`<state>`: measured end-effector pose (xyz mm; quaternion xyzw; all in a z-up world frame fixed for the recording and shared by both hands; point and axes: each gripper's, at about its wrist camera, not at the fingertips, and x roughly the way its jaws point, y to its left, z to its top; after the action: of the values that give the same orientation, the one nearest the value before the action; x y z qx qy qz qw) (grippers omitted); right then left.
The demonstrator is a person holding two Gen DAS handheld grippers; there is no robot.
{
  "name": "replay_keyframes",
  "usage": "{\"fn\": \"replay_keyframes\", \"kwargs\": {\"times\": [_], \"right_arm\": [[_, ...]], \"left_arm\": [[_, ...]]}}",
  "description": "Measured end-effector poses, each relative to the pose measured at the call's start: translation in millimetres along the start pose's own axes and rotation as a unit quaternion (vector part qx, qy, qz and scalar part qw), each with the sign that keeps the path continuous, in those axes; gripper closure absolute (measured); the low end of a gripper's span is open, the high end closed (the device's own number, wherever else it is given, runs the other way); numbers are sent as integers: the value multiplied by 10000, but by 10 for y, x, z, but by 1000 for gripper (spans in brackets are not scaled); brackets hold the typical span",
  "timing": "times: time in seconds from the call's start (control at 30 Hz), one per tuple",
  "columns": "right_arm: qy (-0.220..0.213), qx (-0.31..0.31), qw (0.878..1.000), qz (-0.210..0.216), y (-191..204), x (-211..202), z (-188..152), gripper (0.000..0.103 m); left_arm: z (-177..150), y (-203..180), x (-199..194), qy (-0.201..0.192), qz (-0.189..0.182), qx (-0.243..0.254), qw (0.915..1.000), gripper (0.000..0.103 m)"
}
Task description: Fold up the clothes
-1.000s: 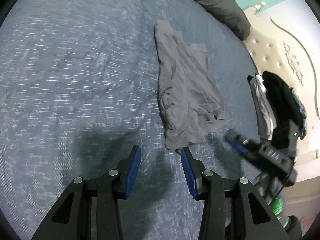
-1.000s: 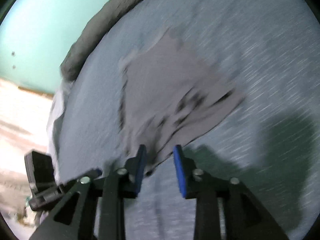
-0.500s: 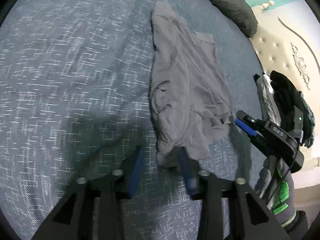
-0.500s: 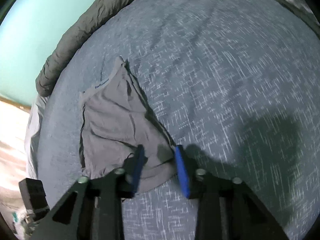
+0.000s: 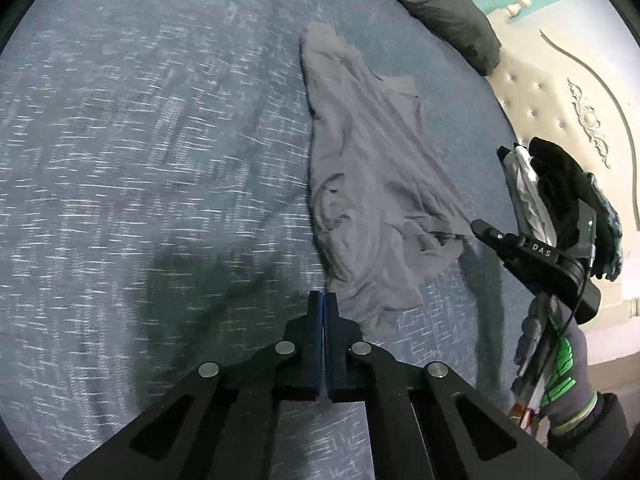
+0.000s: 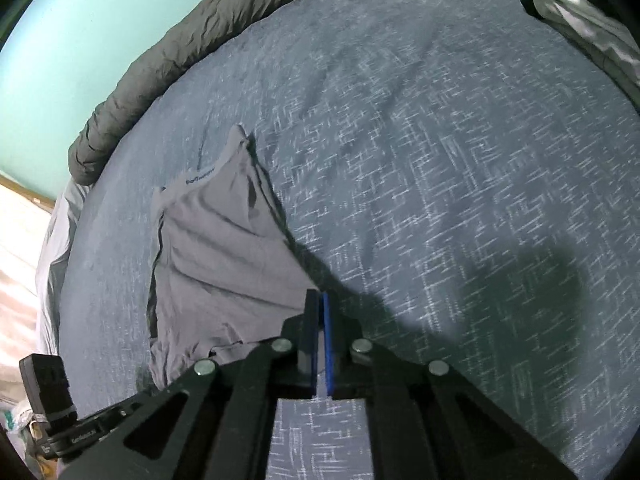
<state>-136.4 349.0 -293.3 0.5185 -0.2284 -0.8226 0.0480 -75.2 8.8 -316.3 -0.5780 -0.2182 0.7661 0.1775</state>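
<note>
Grey shirt rumpled on blue bed, L gripper clamped on its near hem, R gripper pinching opposite corner, dark duvet beyond shirt.

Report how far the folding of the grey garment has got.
Done: nothing folded; the grey garment lies crumpled on the blue bedspread. In hand: left hand-held gripper and right hand-held gripper each shut on a near corner. Left: spreading it and every fold.
</note>
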Motion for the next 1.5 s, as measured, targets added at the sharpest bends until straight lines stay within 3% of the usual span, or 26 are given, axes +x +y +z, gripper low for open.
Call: {"fn": "replay_keyframes", "kwargs": {"times": [0.17, 0.2, 0.23, 0.3, 0.43, 0.63, 0.8, 1.13, 1.17, 1.23, 1.5], "right_arm": [[22, 104, 9999, -58, -10, 43, -15, 101], [22, 110, 9999, -45, -3, 51, -21, 101], [29, 109, 9999, -41, 40, 80, -18, 101], [49, 102, 9999, -20, 55, 106, -6, 101], [46, 127, 9999, 18, 57, 100, -6, 101], [91, 61, 9999, 31, -24, 19, -56, 101], [87, 71, 9999, 66, -64, -27, -83, 101], [160, 69, 9998, 58, -55, -39, -200, 101], [161, 75, 9998, 55, -64, -49, -205, 101], [151, 88, 9998, 67, -75, -66, -202, 101], [121, 92, 9998, 106, -296, -200, -227, 101]], "left_arm": [[-35, 14, -19, 62, 105, -112, 9999, 101], [-42, -18, -18, 36, 153, -128, 9998, 92], [-49, -48, -22, 5, 194, -127, 9997, 75], [-61, -128, -29, -54, 203, -56, 9998, 60], [-56, -271, 46, -28, 354, 50, 9994, 55], [-33, -286, 136, 71, 258, -226, 9994, 55], [-44, -385, 13, -152, 454, -136, 9988, 55], [-33, -698, 205, 86, 608, 446, 9971, 55], [-32, -713, 238, 128, 658, 501, 9965, 59], [-40, -704, 277, 214, 714, 622, 9953, 102], [-91, -592, 94, 97, 611, 762, 9952, 101]]}}
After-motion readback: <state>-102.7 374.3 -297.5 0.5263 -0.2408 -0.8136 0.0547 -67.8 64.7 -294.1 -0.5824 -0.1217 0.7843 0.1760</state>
